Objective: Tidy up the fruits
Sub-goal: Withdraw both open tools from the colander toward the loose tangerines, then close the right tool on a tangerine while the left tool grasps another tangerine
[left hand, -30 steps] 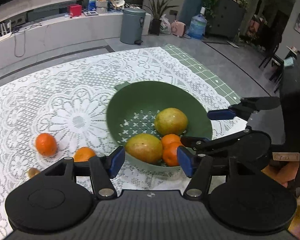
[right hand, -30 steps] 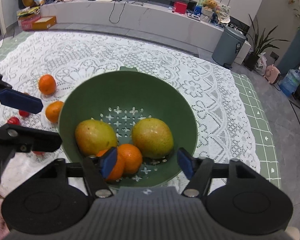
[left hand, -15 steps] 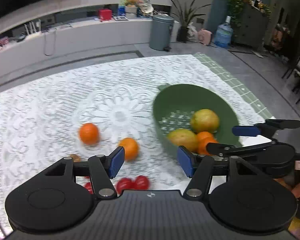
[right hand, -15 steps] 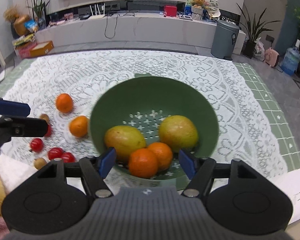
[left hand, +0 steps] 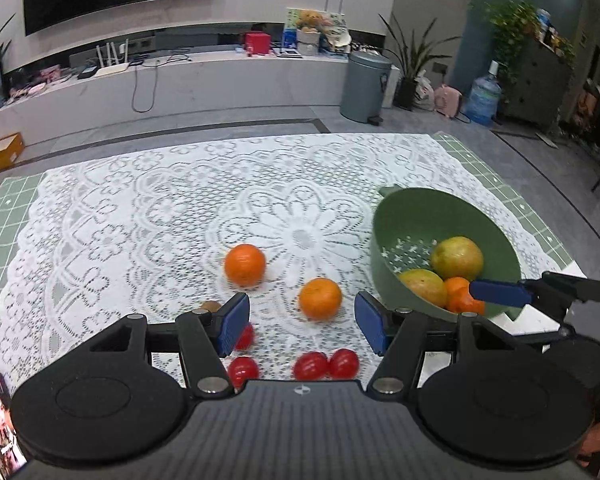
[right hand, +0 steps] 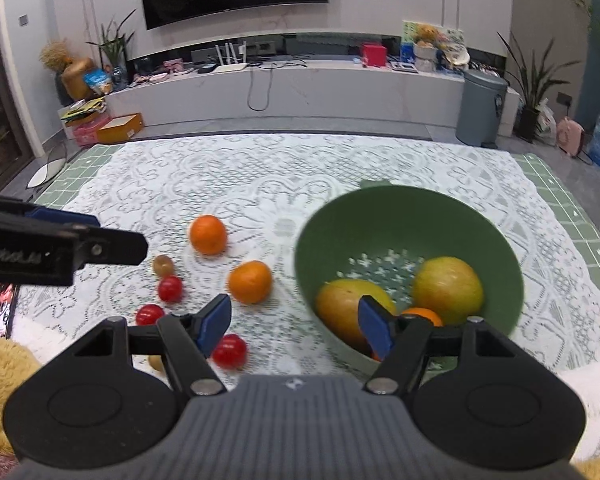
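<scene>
Lace cloth (left hand: 140, 208) swung rightward in both views; cherry tomatoes (left hand: 324, 364) newly visible; both tongs released, empty.

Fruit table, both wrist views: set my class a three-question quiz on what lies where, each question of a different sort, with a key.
1. True or false: the left gripper holds an orange.
2. How many oranges lie on the lace cloth outside the bowl?
3. Multiple choice: the two mangoes are A) on the cloth, B) in the bowl, C) in the right gripper.

Key
1. False: both grippers are open and hold nothing.
2. Two, the far orange and the near orange; cherry tomatoes lie nearer the camera.
3. B
</scene>
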`<state>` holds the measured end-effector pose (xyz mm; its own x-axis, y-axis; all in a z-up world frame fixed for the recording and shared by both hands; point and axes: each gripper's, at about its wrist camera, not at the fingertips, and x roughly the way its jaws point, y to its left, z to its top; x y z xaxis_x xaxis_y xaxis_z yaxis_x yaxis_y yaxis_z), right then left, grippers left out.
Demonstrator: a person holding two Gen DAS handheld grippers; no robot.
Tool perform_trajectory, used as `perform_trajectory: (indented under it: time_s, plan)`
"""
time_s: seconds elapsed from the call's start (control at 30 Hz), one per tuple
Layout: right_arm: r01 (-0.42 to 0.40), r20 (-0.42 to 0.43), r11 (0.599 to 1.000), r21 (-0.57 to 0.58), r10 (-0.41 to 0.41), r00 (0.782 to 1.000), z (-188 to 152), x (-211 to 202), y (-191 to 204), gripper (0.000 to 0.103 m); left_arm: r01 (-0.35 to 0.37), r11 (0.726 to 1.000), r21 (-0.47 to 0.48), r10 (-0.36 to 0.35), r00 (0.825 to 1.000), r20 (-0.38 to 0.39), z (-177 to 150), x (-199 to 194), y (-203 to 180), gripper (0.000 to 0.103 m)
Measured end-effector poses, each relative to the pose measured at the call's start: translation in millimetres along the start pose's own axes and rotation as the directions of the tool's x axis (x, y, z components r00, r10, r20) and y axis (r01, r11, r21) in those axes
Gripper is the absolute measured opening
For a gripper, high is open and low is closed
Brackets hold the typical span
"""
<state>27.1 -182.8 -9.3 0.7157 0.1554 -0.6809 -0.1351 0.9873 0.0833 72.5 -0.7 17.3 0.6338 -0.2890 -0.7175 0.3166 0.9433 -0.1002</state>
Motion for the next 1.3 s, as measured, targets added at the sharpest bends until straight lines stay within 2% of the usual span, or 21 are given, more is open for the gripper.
perform_trajectory:
  time_s: [0.33, 0.57, 0.77, 0.83, 1.1, 1.3]
  plan:
    - [-0.02, -0.007, 0.996, -0.087, 0.019, 1.0, 2.6, 13.3, 29.8, 0.068, 0.002, 0.996, -0.084, -0.001, 1.0, 0.015, -1.1, 7.8, 26.6, 0.071]
    - [-0.019, -0.013, 0.988, -0.155, 0.017, 1.0, 7.0, 27.7, 45.6, 0.067, 0.001, 0.988, -0.156, -0.003, 1.0, -0.014, -1.6, 23.1, 51.1, 0.071]
    - [-0.011, -0.017, 0.976, -0.219, 0.007, 1.0, 12.2, 43.4, 53.6, 0.058, 0.015, 0.982, -0.19, -0.023, 0.999, -0.037, -1.8, 39.0, 58.4, 0.071]
    - [-0.009, -0.019, 0.968, -0.251, 0.004, 1.0, 13.8, 48.0, 58.4, 0.054, 0.015, 0.982, -0.187, -0.023, 0.999, -0.043, -1.2, 44.8, 58.5, 0.071]
    - [0.017, -0.065, 0.913, -0.408, -0.048, 0.997, 17.8, 81.0, 72.9, 0.053, -0.001, 0.99, -0.14, -0.009, 0.998, -0.068, 2.7, 68.5, 54.4, 0.071]
    - [0.014, -0.098, 0.869, -0.494, -0.072, 0.993, 17.0, 101.0, 78.1, 0.053, 0.022, 0.993, -0.119, -0.031, 0.997, -0.076, 8.1, 87.0, 56.0, 0.071]
